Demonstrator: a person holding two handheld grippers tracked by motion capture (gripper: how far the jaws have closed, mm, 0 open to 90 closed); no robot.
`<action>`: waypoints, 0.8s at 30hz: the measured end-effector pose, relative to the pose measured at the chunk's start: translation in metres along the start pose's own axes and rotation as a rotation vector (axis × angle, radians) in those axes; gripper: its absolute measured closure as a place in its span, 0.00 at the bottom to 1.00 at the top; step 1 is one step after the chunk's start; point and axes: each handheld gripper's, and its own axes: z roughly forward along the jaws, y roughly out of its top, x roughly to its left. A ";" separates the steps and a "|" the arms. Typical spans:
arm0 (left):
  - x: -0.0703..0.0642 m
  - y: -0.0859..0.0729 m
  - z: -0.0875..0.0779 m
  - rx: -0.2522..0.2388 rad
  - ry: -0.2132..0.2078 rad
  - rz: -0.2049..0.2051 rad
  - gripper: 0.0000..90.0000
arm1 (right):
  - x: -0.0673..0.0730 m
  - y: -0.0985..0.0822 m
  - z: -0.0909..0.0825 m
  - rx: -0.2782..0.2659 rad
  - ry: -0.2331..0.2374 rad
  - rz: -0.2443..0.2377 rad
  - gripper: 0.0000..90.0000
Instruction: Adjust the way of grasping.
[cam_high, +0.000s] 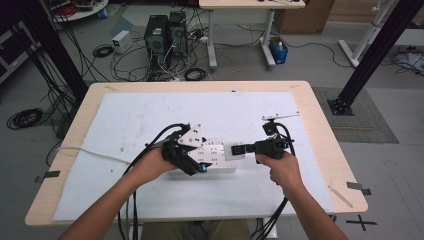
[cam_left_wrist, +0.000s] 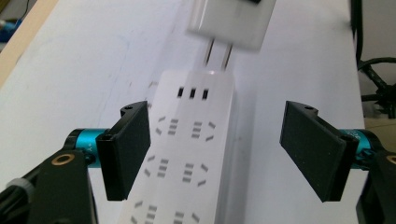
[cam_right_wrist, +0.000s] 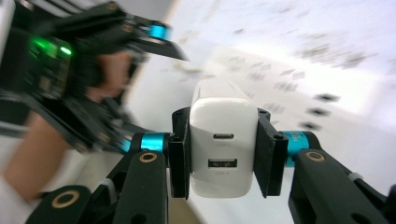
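A white power strip (cam_high: 220, 156) lies on the white sheet at the middle of the table. In the left gripper view the power strip (cam_left_wrist: 187, 154) runs between the jaws of my left gripper (cam_left_wrist: 215, 154), which stands open. Its left jaw is at the strip's edge and its right jaw is well apart. My right gripper (cam_right_wrist: 224, 149) is shut on a white USB charger (cam_right_wrist: 224, 140). The charger (cam_left_wrist: 231, 21) hovers with its two prongs just above the far end of the strip. From above, the left gripper (cam_high: 199, 159) and right gripper (cam_high: 236, 150) face each other over the strip.
A white sheet (cam_high: 150, 115) covers most of the wooden table (cam_high: 322, 135). The strip's white cord (cam_high: 90, 151) trails off to the left edge. A thin wooden stick (cam_high: 340, 196) lies at the front right. Computers and cables crowd the floor beyond the table.
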 end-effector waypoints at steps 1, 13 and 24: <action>0.002 -0.004 -0.003 0.007 0.004 -0.017 0.27 | 0.001 0.000 -0.002 0.006 -0.036 -0.019 0.69; 0.039 -0.042 -0.050 0.203 0.108 -0.249 0.21 | 0.010 0.007 -0.036 0.177 -0.474 -0.290 0.70; 0.076 -0.074 -0.089 0.376 0.174 -0.395 0.21 | 0.002 0.022 -0.070 0.235 -0.595 -0.289 0.70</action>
